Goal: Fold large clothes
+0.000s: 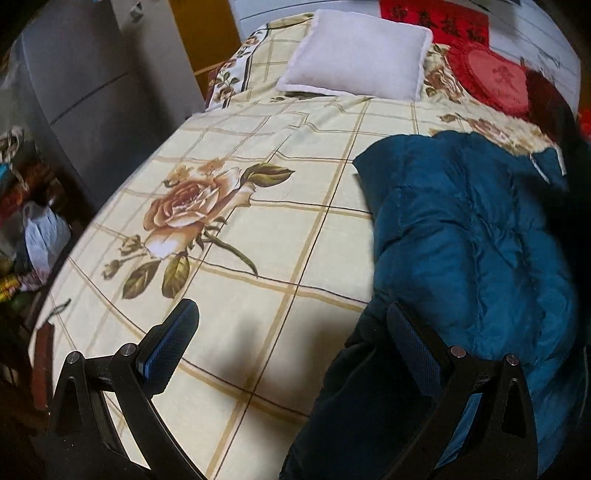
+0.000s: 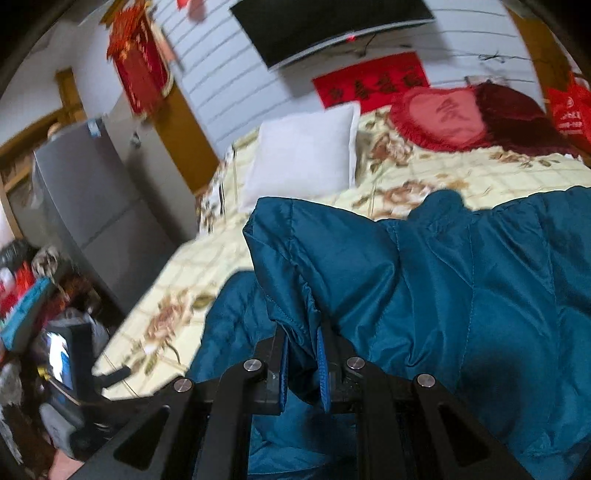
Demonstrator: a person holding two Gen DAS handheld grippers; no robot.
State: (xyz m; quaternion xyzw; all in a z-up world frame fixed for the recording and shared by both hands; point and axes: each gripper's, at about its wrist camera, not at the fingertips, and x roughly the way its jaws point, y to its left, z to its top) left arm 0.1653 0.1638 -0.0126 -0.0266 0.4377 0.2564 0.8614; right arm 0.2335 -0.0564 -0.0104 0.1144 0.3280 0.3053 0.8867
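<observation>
A large teal quilted jacket (image 1: 465,236) lies on the right side of a bed covered by a cream rose-print sheet (image 1: 258,206). My left gripper (image 1: 291,325) is open and empty, low over the sheet at the jacket's left edge, its right finger (image 1: 410,339) against the fabric. In the right wrist view, my right gripper (image 2: 303,332) is shut on a bunched fold of the jacket (image 2: 461,288) and holds it lifted above the bed sheet (image 2: 192,266).
A white pillow (image 1: 354,55) and a red heart cushion (image 1: 491,77) lie at the head of the bed. A grey fridge (image 1: 74,96) and cluttered bags (image 1: 40,236) stand left of the bed. A wall TV (image 2: 328,26) hangs above.
</observation>
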